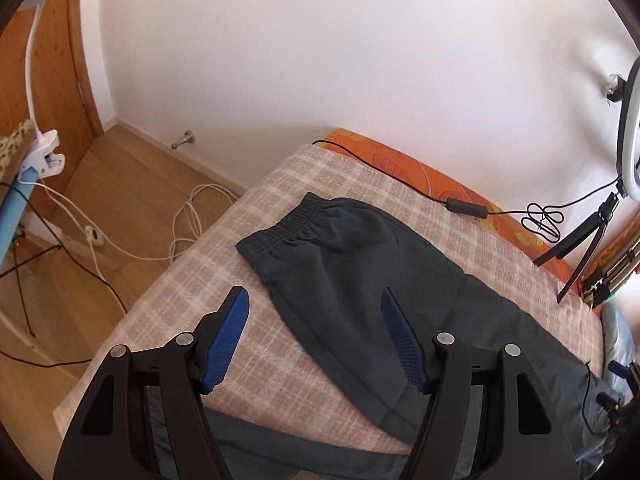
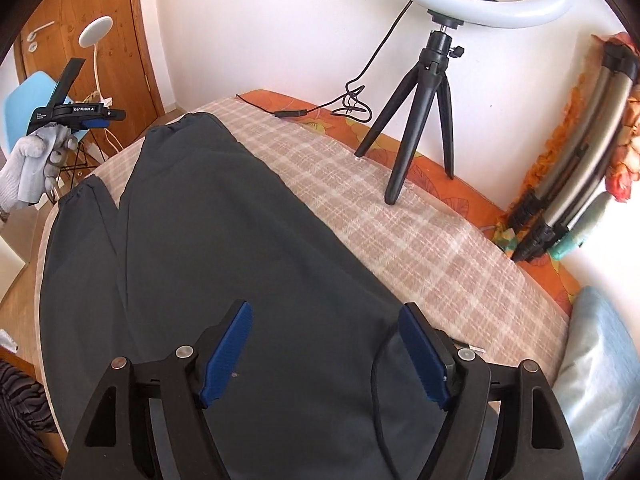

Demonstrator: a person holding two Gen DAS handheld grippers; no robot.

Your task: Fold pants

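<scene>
Our dark pants (image 2: 224, 248) lie flat on the bed (image 2: 420, 240), legs side by side, so they are easy to fold. Our left claw (image 1: 316, 312) and right claw (image 2: 326, 328) are both wide apart, holding nothing, hanging above the cloth.

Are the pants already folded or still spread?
Spread: the pants lie flat on the checked blanket, both legs side by side.

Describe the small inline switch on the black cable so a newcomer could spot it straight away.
Start at the bed with the beige checked blanket, and look to its far edge along the white wall, where an orange flowered sheet shows. A thin black cable runs there; the inline switch is the only thick oblong block on it.
</scene>
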